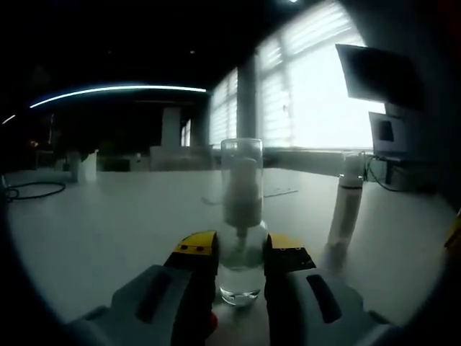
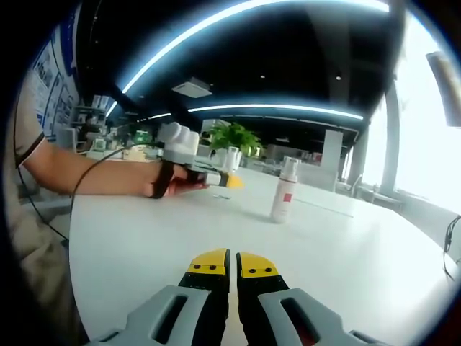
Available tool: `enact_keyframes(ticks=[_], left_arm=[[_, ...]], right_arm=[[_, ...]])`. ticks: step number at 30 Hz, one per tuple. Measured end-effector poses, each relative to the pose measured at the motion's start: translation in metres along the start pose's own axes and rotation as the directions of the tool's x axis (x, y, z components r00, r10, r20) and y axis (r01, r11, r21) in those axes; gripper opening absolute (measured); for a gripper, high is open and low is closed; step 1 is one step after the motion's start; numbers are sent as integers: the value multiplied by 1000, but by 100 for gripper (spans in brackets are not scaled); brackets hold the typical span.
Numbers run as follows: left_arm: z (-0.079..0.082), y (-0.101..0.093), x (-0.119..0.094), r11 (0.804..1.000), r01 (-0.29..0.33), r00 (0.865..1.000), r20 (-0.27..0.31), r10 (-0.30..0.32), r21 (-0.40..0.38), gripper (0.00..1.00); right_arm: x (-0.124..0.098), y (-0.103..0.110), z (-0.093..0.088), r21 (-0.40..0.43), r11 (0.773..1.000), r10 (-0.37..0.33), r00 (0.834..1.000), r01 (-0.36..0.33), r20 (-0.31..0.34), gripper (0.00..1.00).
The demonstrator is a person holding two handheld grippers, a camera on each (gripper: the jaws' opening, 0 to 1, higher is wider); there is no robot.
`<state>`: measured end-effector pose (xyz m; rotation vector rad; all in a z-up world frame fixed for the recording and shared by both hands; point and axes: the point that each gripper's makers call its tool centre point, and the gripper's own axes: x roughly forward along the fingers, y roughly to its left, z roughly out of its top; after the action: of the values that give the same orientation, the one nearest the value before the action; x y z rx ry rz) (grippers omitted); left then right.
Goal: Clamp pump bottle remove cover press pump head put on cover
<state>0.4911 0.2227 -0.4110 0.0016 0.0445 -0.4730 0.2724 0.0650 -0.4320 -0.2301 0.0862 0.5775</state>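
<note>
The left claw (image 1: 240, 258) pinches the clear pump bottle with its transparent cover (image 1: 241, 216), upright at the white table's (image 1: 108, 231) centre. Cover on; removing, pressing, recapping remain. The right claw (image 2: 229, 265), pressed together, waits at six o'clock.

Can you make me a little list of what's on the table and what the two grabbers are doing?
table: white table
middle thing: clear pump bottle, standing upright
cover: clear cover on over the pump head
other thing: white bottle standing off to one side
left gripper: jaws against both sides of the clear pump bottle
right gripper: jaws together, holding nothing
background: green plant
</note>
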Motion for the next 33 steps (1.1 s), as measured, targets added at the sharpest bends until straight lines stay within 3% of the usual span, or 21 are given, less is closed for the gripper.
enact_keyframes(ticks=[11, 19, 33], left_arm=[[2, -1, -2, 1000, 9, 1000, -6, -9, 15, 16], [21, -12, -12, 999, 32, 999, 19, -32, 2, 16], [34, -25, -31, 997, 64, 998, 27, -65, 30, 16]], right_arm=[[0, 0, 0, 6, 1000, 1, 1000, -1, 1, 0], [0, 0, 0, 6, 1000, 0, 1000, 0, 0, 0], [0, 0, 0, 4, 1000, 2, 1000, -2, 0, 0]])
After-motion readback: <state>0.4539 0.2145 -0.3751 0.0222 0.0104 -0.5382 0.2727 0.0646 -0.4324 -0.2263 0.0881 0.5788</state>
